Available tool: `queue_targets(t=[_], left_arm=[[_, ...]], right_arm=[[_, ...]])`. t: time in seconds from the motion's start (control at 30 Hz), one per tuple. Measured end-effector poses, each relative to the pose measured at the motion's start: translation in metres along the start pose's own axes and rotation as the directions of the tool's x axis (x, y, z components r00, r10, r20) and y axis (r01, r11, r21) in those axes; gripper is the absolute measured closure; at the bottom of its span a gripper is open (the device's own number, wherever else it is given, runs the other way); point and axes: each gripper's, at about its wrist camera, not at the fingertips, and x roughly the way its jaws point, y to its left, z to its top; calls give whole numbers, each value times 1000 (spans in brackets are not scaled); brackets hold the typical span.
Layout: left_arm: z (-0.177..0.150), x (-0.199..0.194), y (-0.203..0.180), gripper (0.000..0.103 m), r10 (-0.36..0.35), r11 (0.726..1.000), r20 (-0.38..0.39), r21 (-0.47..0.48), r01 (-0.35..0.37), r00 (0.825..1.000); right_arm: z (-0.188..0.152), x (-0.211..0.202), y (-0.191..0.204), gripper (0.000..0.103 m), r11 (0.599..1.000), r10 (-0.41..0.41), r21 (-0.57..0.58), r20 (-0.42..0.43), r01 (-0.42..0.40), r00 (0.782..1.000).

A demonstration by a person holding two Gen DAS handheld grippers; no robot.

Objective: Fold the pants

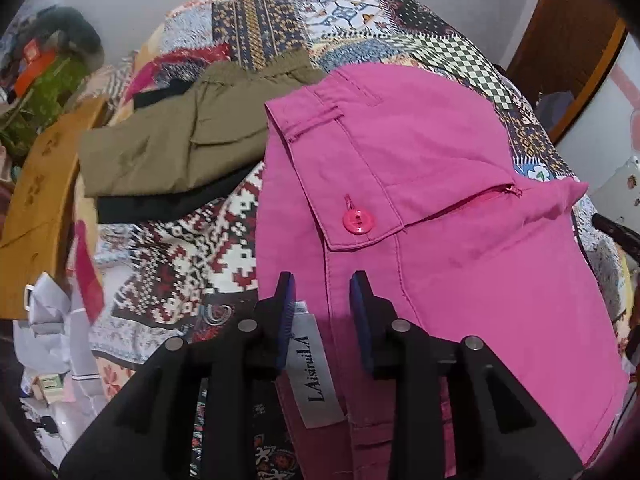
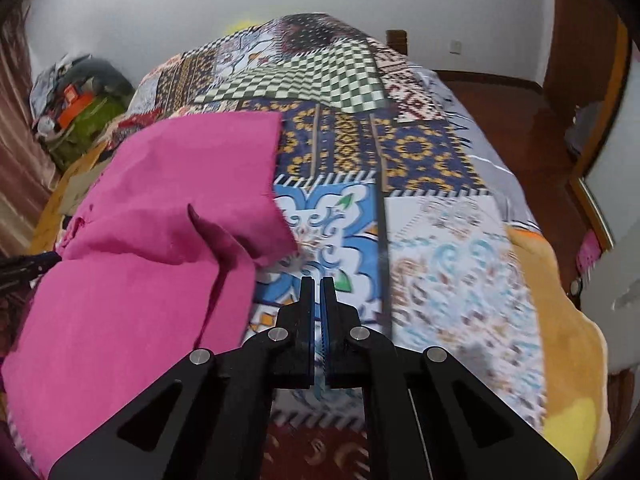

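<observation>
Pink pants [image 1: 420, 184] lie folded on the patchwork bedspread [image 1: 192, 256], back pocket with a pink button [image 1: 359, 221] facing up. My left gripper [image 1: 322, 300] is open, its fingers standing over the waistband near the white brand label [image 1: 314, 376], not closed on cloth. In the right wrist view the pink pants [image 2: 140, 264] lie to the left, one folded corner lifted. My right gripper [image 2: 318, 304] is shut and empty, over the bedspread [image 2: 440, 240] just right of the pants.
A folded olive and black garment [image 1: 172, 152] lies beyond the pants on the left. A clutter pile [image 2: 80, 96] sits by the wall at far left. Yellow blanket [image 2: 568, 340] hangs at the bed's right edge; wooden floor [image 2: 500, 96] beyond.
</observation>
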Motion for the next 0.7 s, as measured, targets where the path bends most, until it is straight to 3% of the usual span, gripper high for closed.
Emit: queue_targets(t=[0.13, 0.2, 0.27, 0.5, 0.63, 0.7], left_arm=[[10, -14, -2, 72, -7, 1000, 33, 1, 7, 999], [18, -19, 0, 72, -28, 1000, 42, -6, 28, 999], [26, -20, 1, 72, -45, 999, 43, -16, 46, 998], [50, 2, 10, 71, -104, 990, -1, -91, 103, 995], [52, 18, 6, 70, -120, 987, -26, -107, 117, 992], [50, 26, 3, 63, -127, 987, -43, -108, 122, 991]], right_arm=[[4, -14, -6, 93, 1000, 8, 16, 30, -9, 1000], [7, -15, -6, 74, 999, 28, 35, 43, -29, 999], [16, -13, -5, 64, 997, 50, 51, 67, -54, 996], [36, 1, 7, 54, 992, 87, 79, 103, -96, 991], [40, 22, 12, 53, 991, 105, 72, 57, -109, 993], [37, 34, 15, 53, 993, 93, 65, 27, -95, 995]])
